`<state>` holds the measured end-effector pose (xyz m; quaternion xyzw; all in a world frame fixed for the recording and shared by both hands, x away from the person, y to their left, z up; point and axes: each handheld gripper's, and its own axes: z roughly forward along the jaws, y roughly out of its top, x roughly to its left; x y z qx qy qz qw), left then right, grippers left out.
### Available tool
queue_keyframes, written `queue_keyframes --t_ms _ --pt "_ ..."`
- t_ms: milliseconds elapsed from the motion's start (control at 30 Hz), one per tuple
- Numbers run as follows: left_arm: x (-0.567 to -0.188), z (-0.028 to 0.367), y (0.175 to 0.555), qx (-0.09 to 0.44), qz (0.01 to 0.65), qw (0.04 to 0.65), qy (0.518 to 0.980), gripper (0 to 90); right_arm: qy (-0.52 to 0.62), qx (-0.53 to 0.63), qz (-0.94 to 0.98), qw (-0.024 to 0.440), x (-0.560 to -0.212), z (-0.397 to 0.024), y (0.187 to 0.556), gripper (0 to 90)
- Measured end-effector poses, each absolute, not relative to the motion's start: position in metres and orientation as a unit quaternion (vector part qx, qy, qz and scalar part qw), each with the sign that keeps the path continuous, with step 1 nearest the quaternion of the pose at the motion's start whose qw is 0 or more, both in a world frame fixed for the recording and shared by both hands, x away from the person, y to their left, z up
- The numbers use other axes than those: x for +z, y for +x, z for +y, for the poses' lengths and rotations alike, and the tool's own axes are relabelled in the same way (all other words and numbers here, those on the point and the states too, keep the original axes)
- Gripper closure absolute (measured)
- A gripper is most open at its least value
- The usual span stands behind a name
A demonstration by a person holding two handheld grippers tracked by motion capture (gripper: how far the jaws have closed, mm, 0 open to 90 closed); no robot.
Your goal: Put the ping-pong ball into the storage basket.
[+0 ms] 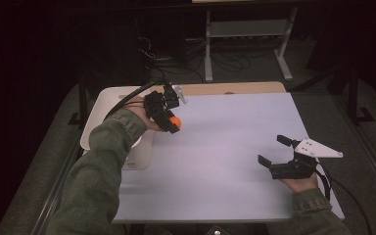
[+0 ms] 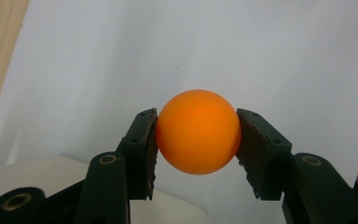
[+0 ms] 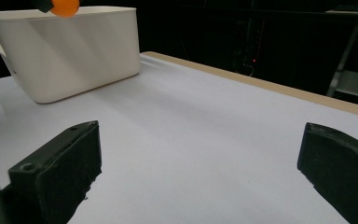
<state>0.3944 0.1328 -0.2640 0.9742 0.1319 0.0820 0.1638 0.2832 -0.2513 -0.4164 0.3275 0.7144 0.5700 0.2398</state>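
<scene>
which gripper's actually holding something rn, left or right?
The left gripper: its jaws are shut on the orange ball, beside the white bin. The right gripper is open with nothing between its jaws.

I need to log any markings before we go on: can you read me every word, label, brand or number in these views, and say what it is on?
No readable text in any view.
Orange ball, held in the left gripper: plain, no print on the side that shows.
White bin: plain walls, no label.
Right gripper, grey plate: holes, no lettering.
Table cover: blank.
</scene>
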Motion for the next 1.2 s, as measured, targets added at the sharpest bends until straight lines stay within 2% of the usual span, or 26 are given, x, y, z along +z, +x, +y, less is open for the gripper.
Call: queue_keyframes --t_ms 467,1200 --pt "-0.237 0.149 0.391 0.102 0.132 0.159 0.973 50.2 0.33 0.566 0.716 0.24 -0.417 -0.251 0.284 0.0" --pt "-0.224 0.188 0.385 0.11 0.16 0.143 0.971 50.2 0.331 0.559 0.721 0.241 -0.418 -0.249 0.285 0.0"
